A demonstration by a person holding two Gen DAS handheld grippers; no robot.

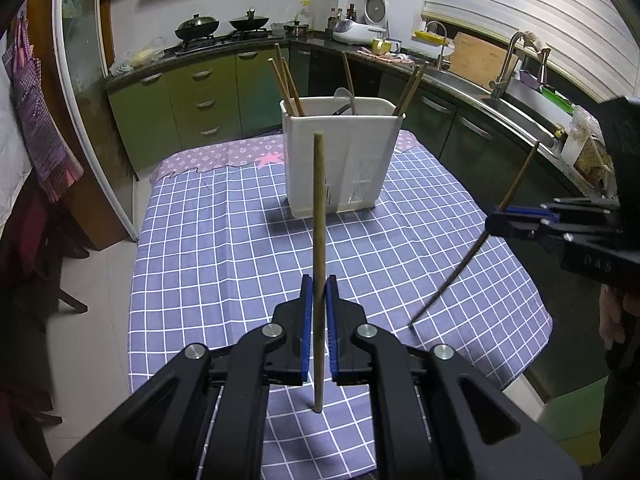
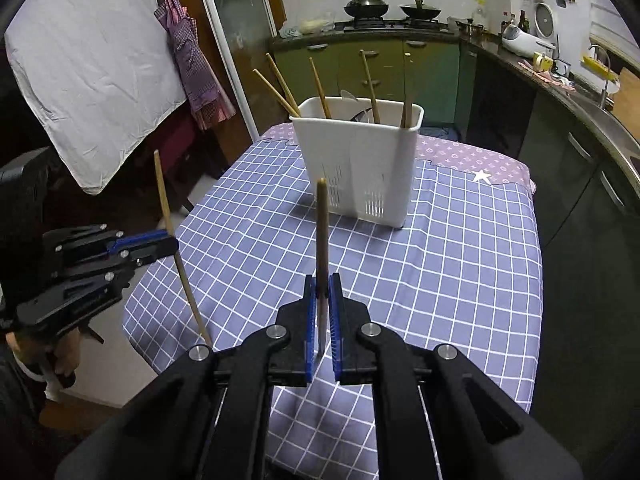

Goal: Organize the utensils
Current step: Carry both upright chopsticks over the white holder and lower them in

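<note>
While each gripper clamps a chopstick above the checked cloth (image 1: 224, 240) | left gripper (image 1: 319, 300) grips the light chopstick (image 1: 319, 200) upright | right gripper (image 2: 322, 300) grips the dark chopstick (image 2: 321, 220) | you should lower each tip-first into the white holder (image 1: 340, 160), well ahead, clearing its rim.

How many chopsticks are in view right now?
8: one in the left gripper, one in the right gripper, six standing in the white holder; more may be hidden inside.
</note>
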